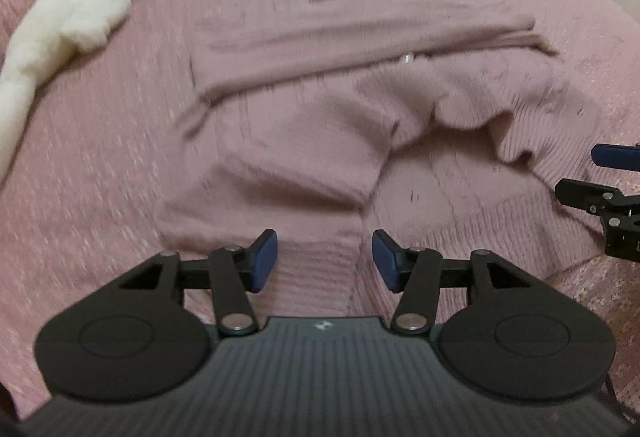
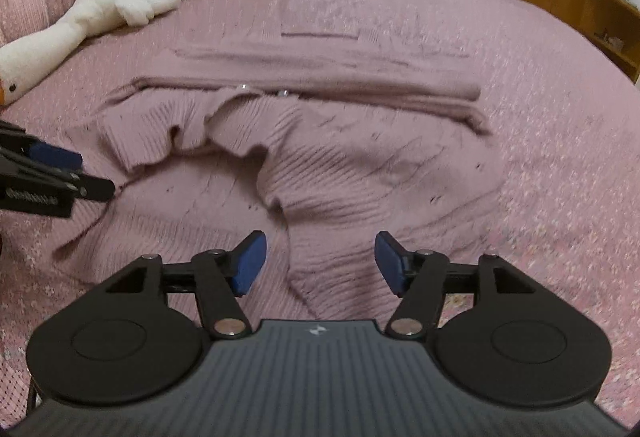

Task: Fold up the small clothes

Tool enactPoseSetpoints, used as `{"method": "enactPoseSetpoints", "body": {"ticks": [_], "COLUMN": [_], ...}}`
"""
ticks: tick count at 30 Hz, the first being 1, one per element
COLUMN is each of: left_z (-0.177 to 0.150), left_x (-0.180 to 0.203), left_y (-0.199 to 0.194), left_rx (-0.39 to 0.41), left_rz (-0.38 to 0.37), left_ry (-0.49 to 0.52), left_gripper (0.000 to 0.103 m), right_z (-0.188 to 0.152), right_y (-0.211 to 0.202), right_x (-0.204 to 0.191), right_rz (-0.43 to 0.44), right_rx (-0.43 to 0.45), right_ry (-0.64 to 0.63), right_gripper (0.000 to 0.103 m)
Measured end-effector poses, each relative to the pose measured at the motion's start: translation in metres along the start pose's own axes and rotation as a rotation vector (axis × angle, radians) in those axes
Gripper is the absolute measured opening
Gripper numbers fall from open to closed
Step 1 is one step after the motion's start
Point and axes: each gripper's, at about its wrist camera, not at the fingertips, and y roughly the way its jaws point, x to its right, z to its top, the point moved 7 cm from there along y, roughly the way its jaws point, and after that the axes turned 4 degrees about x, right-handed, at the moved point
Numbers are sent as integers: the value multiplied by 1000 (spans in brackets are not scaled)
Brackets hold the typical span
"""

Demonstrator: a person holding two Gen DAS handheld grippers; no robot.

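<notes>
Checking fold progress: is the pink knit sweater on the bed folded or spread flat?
Partly folded: the sweater lies bunched, its far part doubled into a long band, its near ribbed edges rumpled on the bedspread.

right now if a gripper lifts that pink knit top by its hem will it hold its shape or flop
The knit top would likely flop: it already lies rumpled, with folds and a curled edge. Its ribbed knit looks soft and stretchy, so the lifted edge would probably sag between grip points. It may also drag rather than slide on the textured bedspread.
</notes>
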Motion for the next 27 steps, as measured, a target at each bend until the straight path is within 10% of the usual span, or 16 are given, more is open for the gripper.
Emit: {"method": "enactPoseSetpoints", "body": {"ticks": [7, 10, 14, 27], "left_z": [-5, -7, -9, -64], "left_x": [-4, -6, -15, -92], "left_y": [13, 13, 3, -71], "left_rx": [22, 39, 55, 71], "left_rz": [45, 39, 71, 147], "left_ry": [-19, -35, -49, -313], "left_gripper": [65, 64, 9, 7], "right_z": [-10, -14, -15, -28], "right_y": [20, 19, 14, -71], "right_x": [-13, -17, -6, 81], "right_rz": [-9, -60, -134, -366], "right_rx": [-31, -13, 5, 144], "right_ry": [-43, -98, -98, 72], "right_gripper": [68, 50, 10, 8]}}
